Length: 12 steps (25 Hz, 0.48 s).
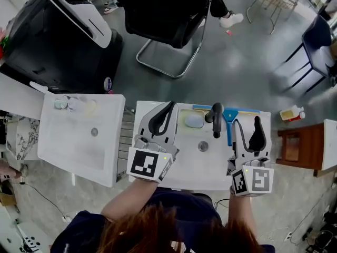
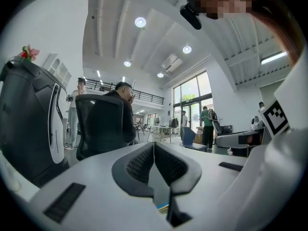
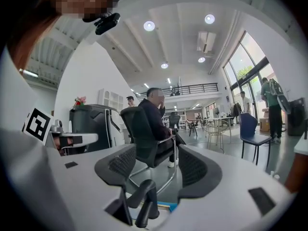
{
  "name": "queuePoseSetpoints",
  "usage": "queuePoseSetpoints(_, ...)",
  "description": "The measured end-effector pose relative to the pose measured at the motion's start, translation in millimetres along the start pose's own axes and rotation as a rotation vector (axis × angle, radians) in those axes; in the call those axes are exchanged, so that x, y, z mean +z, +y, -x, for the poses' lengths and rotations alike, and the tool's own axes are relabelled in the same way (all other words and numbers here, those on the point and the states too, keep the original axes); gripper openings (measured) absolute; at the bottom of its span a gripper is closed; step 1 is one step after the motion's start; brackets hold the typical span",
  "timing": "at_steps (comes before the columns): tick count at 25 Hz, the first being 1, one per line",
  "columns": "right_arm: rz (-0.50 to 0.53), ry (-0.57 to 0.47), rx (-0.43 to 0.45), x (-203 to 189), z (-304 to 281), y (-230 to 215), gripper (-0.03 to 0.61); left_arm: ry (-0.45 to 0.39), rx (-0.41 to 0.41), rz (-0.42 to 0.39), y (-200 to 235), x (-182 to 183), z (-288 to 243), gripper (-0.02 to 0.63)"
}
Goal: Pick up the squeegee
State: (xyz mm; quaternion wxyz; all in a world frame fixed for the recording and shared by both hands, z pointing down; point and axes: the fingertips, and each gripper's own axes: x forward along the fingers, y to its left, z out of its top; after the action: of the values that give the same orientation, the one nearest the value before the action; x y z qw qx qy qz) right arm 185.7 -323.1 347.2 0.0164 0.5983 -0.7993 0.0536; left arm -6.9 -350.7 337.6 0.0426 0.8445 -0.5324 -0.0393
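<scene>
A: At the back rim of the sink (image 1: 221,165) — blue squeegee (image 1: 229,125), blade partly hidden by the black faucet (image 1: 216,119), just left of the right gripper (image 1: 246,122).
B: Jaws?
A: Right apart, empty — left gripper (image 1: 169,107) pressed together, nothing between.

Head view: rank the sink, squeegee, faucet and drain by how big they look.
1. white sink
2. blue squeegee
3. black faucet
4. drain
The faucet rises toward the camera, so it may look slightly enlarged. The order still holds.
</scene>
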Motion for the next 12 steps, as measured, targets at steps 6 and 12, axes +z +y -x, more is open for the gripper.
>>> queuePoseSetpoints(6,-0.004,0.059,-0.095,-38.3,-11.6,-35.2,0.275,0.107,-0.058,-0.021,-7.3,-45.5,-26.3,0.021)
queuePoseSetpoints(12,-0.050,0.201,-0.130,-105.1,-25.0,-62.2,0.267,0.186,-0.089,-0.006,-13.5,-86.4,-44.7,0.021)
